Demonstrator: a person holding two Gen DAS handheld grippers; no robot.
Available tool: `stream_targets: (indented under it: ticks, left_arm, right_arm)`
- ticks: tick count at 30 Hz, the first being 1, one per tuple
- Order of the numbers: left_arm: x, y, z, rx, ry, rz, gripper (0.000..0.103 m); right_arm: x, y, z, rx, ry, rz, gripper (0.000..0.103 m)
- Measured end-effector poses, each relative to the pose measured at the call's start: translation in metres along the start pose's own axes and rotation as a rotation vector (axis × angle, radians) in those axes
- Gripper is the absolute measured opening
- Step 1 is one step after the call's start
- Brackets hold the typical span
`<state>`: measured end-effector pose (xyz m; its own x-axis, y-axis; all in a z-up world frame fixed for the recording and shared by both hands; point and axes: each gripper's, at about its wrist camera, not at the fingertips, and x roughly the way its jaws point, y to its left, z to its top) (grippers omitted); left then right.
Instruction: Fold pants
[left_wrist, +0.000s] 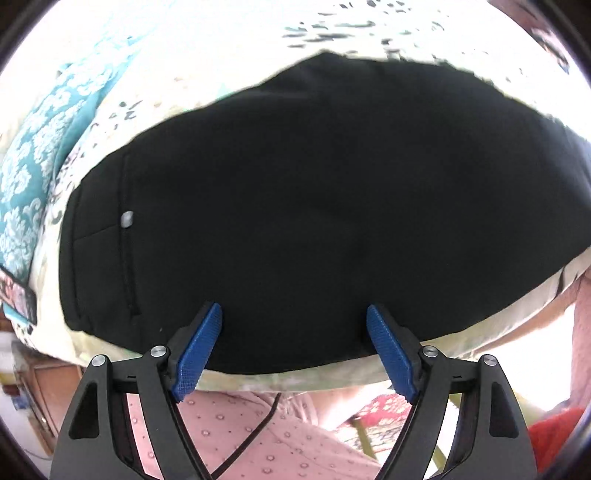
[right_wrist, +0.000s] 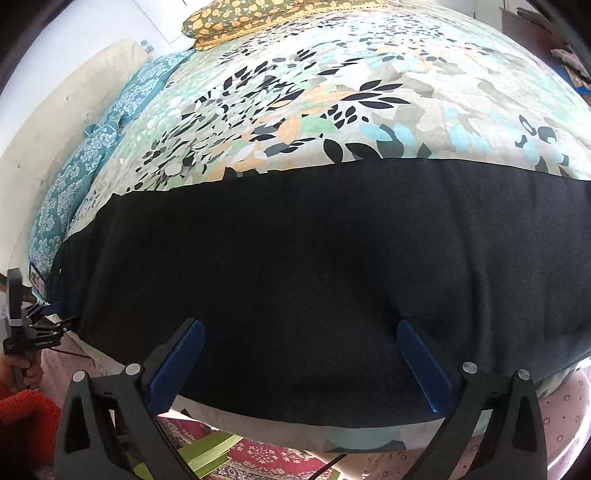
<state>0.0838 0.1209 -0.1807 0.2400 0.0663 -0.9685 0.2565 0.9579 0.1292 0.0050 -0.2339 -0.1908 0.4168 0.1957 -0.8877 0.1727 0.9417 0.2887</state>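
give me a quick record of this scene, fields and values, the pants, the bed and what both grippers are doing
pants: black pants spread flat along the near edge of the bed
bed cover: floral bedspread
pillows: teal patterned at left, mustard floral at far end
left gripper: open, fingers over the pants' near edge
right gripper: open, fingers over the pants' near edge

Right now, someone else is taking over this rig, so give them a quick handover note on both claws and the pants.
Left claw: open, empty, at the near edge of the black pants, waistband end.
Right claw: open, empty, at the same near edge further along the legs.
The pants lie flat in a long strip across the floral bedspread, apparently already halved lengthwise.
Left: the crosswise folds; nothing is gripped yet.
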Motion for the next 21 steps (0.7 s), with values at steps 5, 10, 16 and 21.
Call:
stream_targets:
  ticks: [5,10,16,21]
  left_arm:
    - [-0.024,0.006,0.025,-0.100,-0.141,-0.062,0.088]
    - [-0.013,-0.010,0.083,-0.116,-0.230,-0.062,0.088]
    - [0.045,-0.001,0.135,-0.139,-0.173,0.149,0.093]
    - [0.051,0.036,0.117,-0.287,-0.180,0.063,0.097]
  right_arm:
    - [0.000,-0.001,-0.001,0.011,-0.007,0.008,0.103]
    - [0.002,-0.001,-0.001,0.012,-0.009,-0.002,0.103]
    - [0.007,0.011,-0.003,-0.062,0.010,-0.081,0.103]
    - [0.010,0.015,-0.004,-0.095,0.019,-0.116,0.103]
